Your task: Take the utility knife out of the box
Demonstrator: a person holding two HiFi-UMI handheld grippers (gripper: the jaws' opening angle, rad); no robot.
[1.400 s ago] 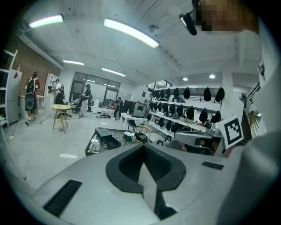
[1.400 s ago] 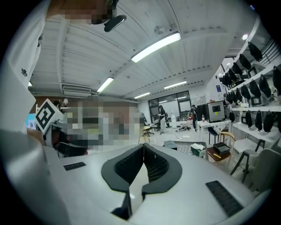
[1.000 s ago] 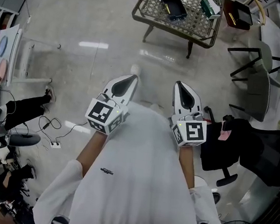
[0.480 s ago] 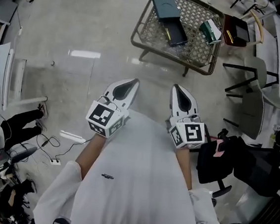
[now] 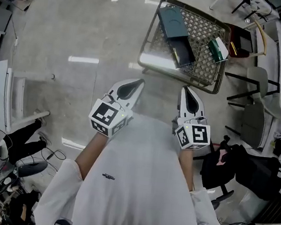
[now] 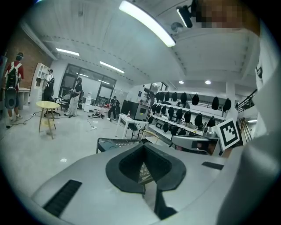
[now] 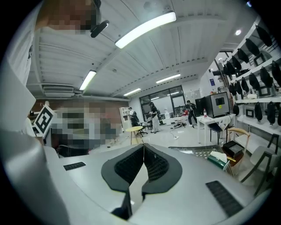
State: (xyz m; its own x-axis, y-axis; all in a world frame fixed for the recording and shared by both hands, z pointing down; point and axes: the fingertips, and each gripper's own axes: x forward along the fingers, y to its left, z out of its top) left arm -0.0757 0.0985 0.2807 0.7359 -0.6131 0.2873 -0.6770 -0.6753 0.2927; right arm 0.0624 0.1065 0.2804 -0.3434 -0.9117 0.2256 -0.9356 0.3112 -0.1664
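Fingers of left gripper [image 5: 139, 82] and right gripper [image 5: 188, 89] are closed (nothing held); unopened, they could shove the box [image 5: 172, 20] across the desk [image 5: 204, 31].

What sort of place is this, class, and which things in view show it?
Probably a lab or workshop: wall shelves of dark helmet-like gear, a boxy machine on a white bench, and a mesh-top table on bare polished floor.

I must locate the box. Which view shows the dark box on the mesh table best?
Head view: the box shows whole, from above. Left gripper view gives only a low sliver; right gripper view, only the table's edge.
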